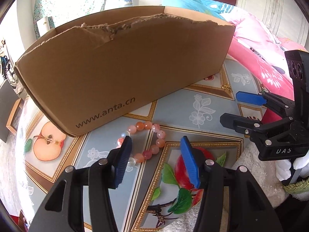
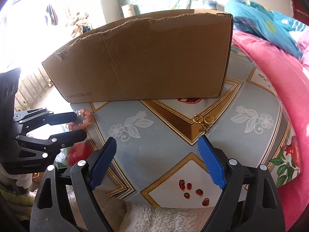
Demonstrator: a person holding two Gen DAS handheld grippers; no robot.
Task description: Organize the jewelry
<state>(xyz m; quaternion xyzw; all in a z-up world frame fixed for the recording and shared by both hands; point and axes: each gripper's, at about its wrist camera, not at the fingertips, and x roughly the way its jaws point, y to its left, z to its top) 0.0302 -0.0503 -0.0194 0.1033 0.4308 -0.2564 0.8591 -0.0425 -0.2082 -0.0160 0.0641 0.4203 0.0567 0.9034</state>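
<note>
While both hand-held grippers gape empty, left [image 1: 154, 162] over bracelet [image 1: 146, 143], right [image 2: 158, 162] near rings [image 2: 202, 120]; box [image 1: 123, 67] reads "www.anta.cn", gripper label possibly "GenRobot.AI".

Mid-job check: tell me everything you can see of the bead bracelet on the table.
The bead bracelet is a closed loop of round, glossy beads, mostly orange-pink with a few clear or whitish ones, glassy or stone-like. It lies flat on the patterned tablecloth, just in front of the cardboard box, apparently not touching it. The left gripper stands open around it: one finger overlaps its near-left side. Whether the pads touch it is unclear.
</note>
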